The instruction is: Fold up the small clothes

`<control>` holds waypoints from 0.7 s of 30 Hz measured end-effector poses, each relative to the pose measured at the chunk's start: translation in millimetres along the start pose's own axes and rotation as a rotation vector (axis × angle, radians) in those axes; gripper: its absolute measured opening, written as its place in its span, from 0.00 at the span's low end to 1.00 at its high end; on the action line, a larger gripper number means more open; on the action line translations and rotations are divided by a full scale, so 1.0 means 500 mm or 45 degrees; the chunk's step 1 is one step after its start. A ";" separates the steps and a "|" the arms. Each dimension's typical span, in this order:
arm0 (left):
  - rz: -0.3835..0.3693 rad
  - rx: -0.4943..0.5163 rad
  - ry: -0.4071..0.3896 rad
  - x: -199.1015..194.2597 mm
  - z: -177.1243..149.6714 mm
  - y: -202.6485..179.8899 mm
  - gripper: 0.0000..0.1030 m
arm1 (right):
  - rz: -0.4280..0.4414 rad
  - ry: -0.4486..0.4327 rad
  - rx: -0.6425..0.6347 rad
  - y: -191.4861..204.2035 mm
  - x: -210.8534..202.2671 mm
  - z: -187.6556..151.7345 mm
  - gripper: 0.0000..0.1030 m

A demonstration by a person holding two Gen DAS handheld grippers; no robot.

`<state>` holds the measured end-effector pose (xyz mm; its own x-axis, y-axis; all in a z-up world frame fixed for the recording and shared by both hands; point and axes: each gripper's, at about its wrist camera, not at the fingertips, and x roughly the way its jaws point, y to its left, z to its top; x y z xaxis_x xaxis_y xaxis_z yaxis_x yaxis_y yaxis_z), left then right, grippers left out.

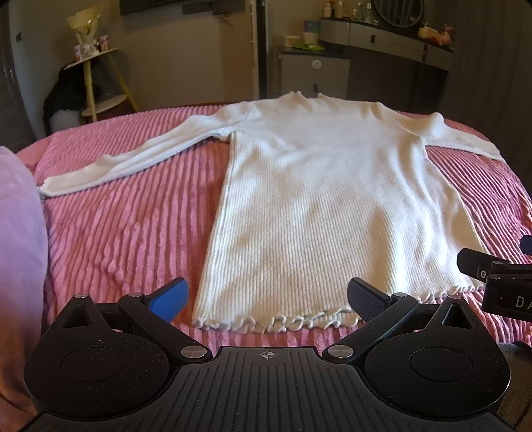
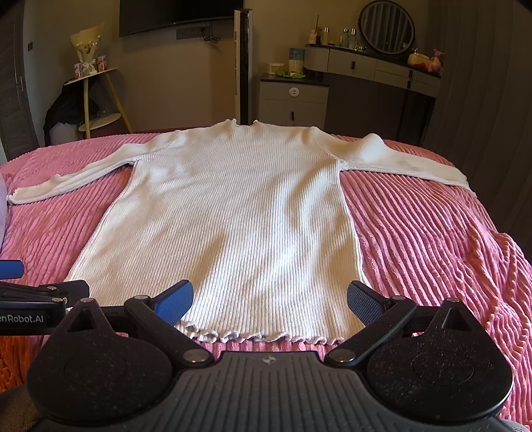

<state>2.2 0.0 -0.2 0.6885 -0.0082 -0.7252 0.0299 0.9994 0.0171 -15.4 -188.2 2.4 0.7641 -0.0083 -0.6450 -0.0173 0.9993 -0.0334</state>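
Note:
A white ribbed long-sleeved top lies flat on the pink ribbed bedspread, hem nearest me, collar far, both sleeves spread out sideways. It also shows in the right wrist view. My left gripper is open and empty, hovering just before the hem's left half. My right gripper is open and empty, just before the hem's right half. The right gripper's body shows at the right edge of the left wrist view.
A pale purple cushion lies at the bed's left side. Beyond the bed stand a yellow-legged side table, a tower fan, a grey cabinet and a dresser with a round mirror. The bedspread drops off at the right.

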 end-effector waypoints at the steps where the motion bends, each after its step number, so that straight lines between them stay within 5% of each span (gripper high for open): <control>1: 0.000 -0.001 0.000 0.001 0.000 0.000 1.00 | 0.000 0.001 0.000 0.000 0.000 0.000 0.96; 21: -0.005 -0.004 0.006 0.001 0.000 0.000 1.00 | -0.007 -0.004 0.005 0.001 0.005 0.001 0.96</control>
<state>2.8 -0.2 -0.6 0.6850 -0.0121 -0.7285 0.0305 0.9995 0.0120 -13.3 -187.9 1.2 0.7660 -0.0136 -0.6427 -0.0105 0.9994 -0.0337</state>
